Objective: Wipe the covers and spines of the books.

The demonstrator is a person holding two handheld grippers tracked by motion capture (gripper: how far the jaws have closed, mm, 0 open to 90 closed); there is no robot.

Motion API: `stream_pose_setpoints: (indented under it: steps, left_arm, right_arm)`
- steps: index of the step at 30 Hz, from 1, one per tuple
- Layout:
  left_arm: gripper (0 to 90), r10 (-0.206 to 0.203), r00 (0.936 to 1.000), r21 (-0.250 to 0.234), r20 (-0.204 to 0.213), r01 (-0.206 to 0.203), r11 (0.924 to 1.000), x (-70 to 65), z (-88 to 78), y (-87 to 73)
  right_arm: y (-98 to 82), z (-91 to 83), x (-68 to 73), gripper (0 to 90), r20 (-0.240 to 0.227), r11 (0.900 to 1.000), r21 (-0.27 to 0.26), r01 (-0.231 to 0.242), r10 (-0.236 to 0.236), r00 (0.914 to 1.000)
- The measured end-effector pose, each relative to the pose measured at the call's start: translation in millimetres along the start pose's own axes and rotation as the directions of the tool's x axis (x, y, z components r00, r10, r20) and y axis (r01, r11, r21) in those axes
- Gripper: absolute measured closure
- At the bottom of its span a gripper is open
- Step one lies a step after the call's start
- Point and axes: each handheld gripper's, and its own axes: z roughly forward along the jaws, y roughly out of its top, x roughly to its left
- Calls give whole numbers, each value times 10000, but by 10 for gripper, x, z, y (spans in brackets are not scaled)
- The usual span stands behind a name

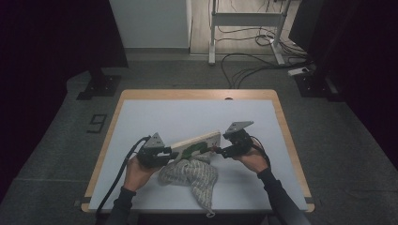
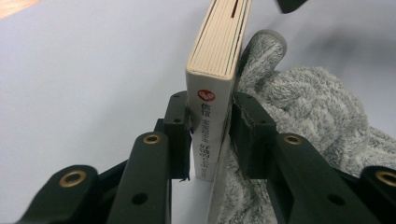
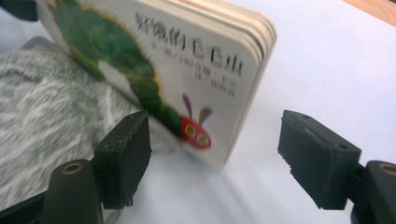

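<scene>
Nearest the person: grey knitted towel (image 1: 190,176), bunched on the bench (image 1: 155,115), one tail trailing toward the near edge. Directly behind and partly over it: board book (image 1: 197,143) with a green caterpillar cover, stood on its long edge, cover leaning toward the person.

Left claw (image 1: 166,154): clamped on the spine end of the board book. In the left gripper view, both pads pressed against the covers across the thickness, printed spine (image 2: 207,135) between them, page block running straight away from the camera, towel (image 2: 308,116) bulging against the right-hand cover. Grip firm; book carried by this claw alone.

Right claw (image 1: 217,150): spread apart, gripping nothing. In the right gripper view, rounded free corner of the book (image 3: 196,79) sitting in front of and slightly left of the gap, left pad (image 3: 126,156) close below the caterpillar's red head, right pad (image 3: 317,156) well clear over bare bench. No contact with the book.

Deciding relation: long axis of the book running from left claw to right claw, rising slightly toward the far right in the high view; spine end at left, free end pointing at the right claw. Right claw nearer the free end, just beside it, offset to the open side.

Judged requirement for any next grasp: shift toward the cover, pads either side of the thickness, closing across the short axis, not along the length.

Farther off: bench rear edge, then floor cables and a stand.
</scene>
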Motion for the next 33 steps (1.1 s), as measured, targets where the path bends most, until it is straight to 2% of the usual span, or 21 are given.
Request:
stream_pose_setpoints:
  steps: [4, 7, 12, 15, 21, 26, 28, 33]
  left_arm:
    - [663, -31, 10000, 34, 60, 31, 10000, -6, 7, -24]
    - [592, -10, 10000, 185, -77, 12, 9998, -4, 0, -65]
    - [465, -242, 9997, -11, -69, 242, 9997, 1, -84, -121]
    - [392, -220, 9998, -35, -23, 220, 9998, -25, -136, -135]
    - [305, -288, 9986, -5, 443, 288, 9996, -125, -171, -151]
    - [275, -111, 9956, -3, 926, 112, 9999, -259, -136, -151]
    - [272, -9, 9935, 36, 1138, 5, 10000, -301, -103, -153]
    - [240, 163, 9914, 290, 1299, -203, 9994, -376, 49, -161]
  right_arm:
    - [59, 118, -34, 257, -211, 9996, -266, -1, -5, 9998]
    - [87, 145, -45, 304, -269, 9991, -433, 40, -52, 9996]
    - [111, 138, -61, 404, -632, 9968, -795, 14, -65, 9980]
    - [124, 142, -50, 427, -431, 9969, -785, 107, -141, 9990]
    - [115, 147, -48, 443, -311, 9962, -868, 91, -119, 9994]
    - [111, 133, -30, 445, -240, 9965, -831, 125, -146, 9996]
    - [105, 127, -25, 446, -226, 9963, -840, 171, -190, 9996]
    - [96, 113, -10, 445, -216, 9964, -836, 165, -184, 9996]
